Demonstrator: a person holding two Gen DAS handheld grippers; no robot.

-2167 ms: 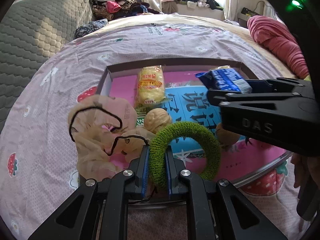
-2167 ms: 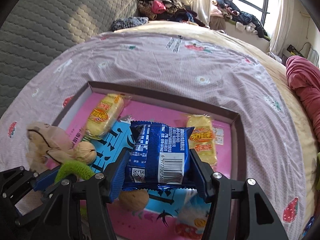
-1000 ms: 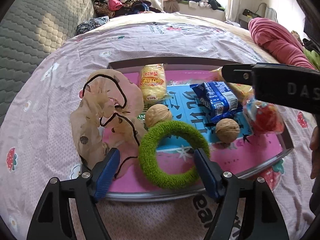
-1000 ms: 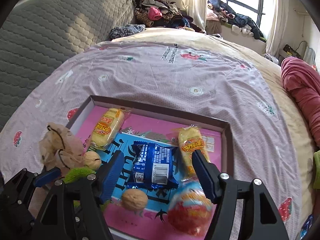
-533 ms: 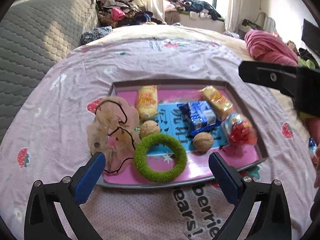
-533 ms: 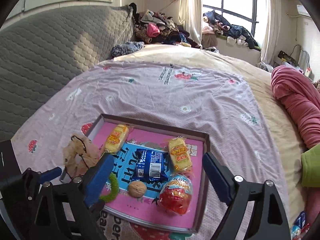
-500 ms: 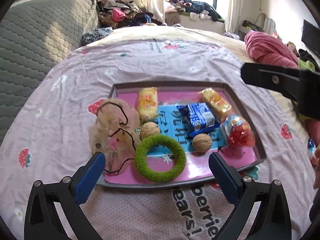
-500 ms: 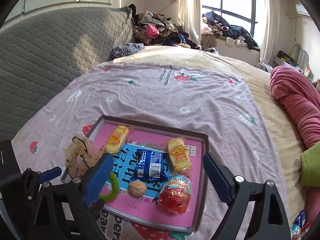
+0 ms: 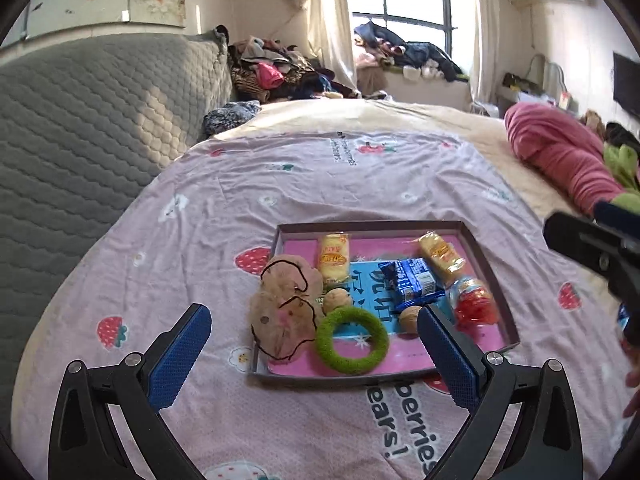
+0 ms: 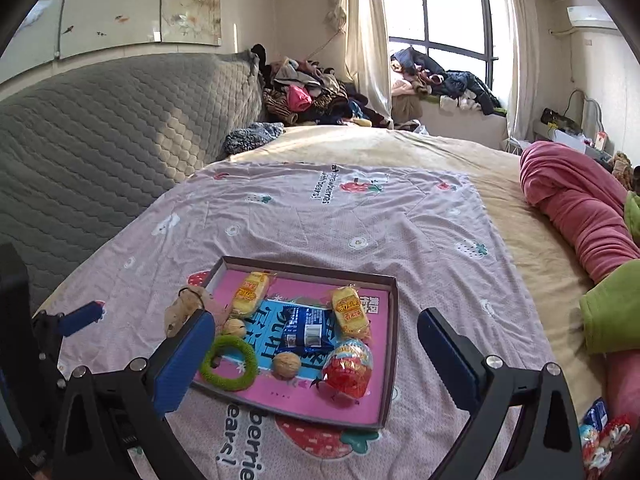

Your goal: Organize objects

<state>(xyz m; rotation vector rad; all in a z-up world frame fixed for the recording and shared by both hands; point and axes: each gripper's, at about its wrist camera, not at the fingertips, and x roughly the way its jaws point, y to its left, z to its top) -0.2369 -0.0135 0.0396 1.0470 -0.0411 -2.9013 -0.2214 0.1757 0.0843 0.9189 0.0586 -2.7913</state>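
A shallow pink-lined box (image 9: pixel 496 276) (image 10: pixel 394 320) lies on the bed. In it are a green fuzzy ring (image 9: pixel 352 340) (image 10: pixel 229 363), a beige scrunchie (image 9: pixel 282 308) (image 10: pixel 182 308) draped over its left edge, two yellow cake packs (image 9: pixel 334 256) (image 9: pixel 440 254), a blue biscuit pack (image 9: pixel 412 280) (image 10: pixel 306 332), two walnuts (image 9: pixel 338 299) (image 9: pixel 410 314) and a red foil egg (image 9: pixel 472 306) (image 10: pixel 348 368). My left gripper (image 9: pixel 316 360) is open and empty, well above and in front of the box. My right gripper (image 10: pixel 316 360) is open and empty, also raised back from the box.
The pink strawberry-print sheet (image 9: pixel 320 176) covers the bed. A grey quilted headboard (image 9: pixel 80 128) is at left. A rolled pink blanket (image 10: pixel 576 204) and green cloth (image 10: pixel 612 308) lie at right. Small snack packs (image 10: pixel 600 428) lie at the lower right. Clothes pile by the window.
Both grippers let go, the left of the green ring and the right of the blue pack, opened wide, and pulled up and back from the box.
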